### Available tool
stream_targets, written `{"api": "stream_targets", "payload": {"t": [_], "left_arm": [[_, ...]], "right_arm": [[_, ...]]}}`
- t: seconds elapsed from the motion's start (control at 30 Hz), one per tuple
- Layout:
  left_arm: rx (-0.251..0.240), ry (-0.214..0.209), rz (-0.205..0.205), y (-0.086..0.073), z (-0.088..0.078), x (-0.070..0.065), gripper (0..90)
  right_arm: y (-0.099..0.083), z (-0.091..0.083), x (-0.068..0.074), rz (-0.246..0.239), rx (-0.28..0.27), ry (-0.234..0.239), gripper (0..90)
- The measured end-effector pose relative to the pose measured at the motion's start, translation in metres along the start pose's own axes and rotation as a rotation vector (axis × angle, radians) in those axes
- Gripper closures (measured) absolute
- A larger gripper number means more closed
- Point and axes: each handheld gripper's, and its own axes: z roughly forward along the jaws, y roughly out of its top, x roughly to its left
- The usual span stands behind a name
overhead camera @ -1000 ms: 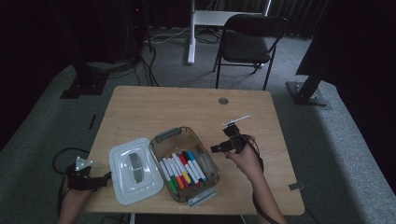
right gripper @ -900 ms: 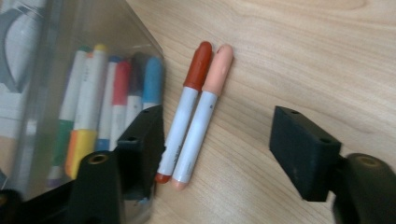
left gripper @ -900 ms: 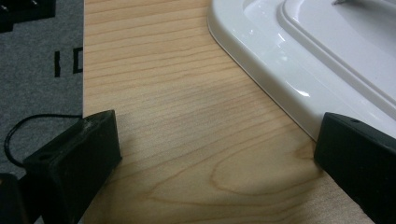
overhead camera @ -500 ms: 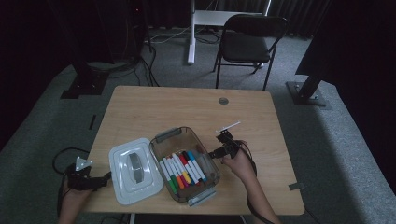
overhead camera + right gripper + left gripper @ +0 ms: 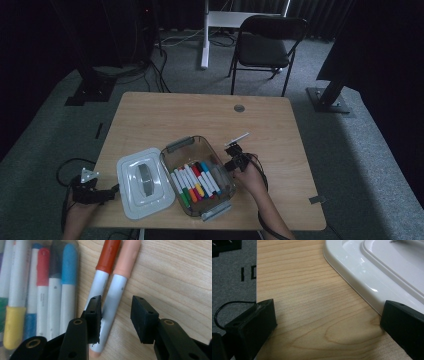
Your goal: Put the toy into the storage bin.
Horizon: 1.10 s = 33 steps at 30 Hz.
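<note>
Wood table (image 5: 165, 112) on grey carpet (image 5: 47, 130); both grippers' fingers parted, gripping nothing.

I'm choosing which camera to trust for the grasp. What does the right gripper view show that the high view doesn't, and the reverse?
Right gripper view: a peach-capped marker between the jaws of the right gripper, which have just been closing, the right pad not yet touching; a rust-capped marker beside it. High view: the white lid, the left gripper, a chair. Both: the clear box of markers and the wooden table.
</note>
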Motion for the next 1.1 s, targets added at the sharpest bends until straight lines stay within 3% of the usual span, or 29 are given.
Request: {"api": "stream_targets", "payload": {"t": [0.17,0.3,0.57,0.87,1.1], "left_arm": [[0.0,0.0,0.0,0.0,0.0,0.0,0.8],[0.0,0.0,0.0,0.0,0.0,0.0,0.8],[0.0,0.0,0.0,0.0,0.0,0.0,0.8],[0.0,0.0,0.0,0.0,0.0,0.0,0.8],[0.0,0.0,0.0,0.0,0.0,0.0,0.8]], "right_arm": [[-0.001,0.002,-0.003,0.013,0.01,-0.009,66.3],[-0.002,-0.001,-0.007,0.032,0.007,-0.064,71.1],[-0.005,-0.008,-0.016,0.077,0.003,-0.068,76.4],[-0.011,-0.049,-0.03,0.136,-0.06,-0.059,76.5],[-0.012,-0.092,-0.026,0.133,-0.141,-0.053,76.5]]}}
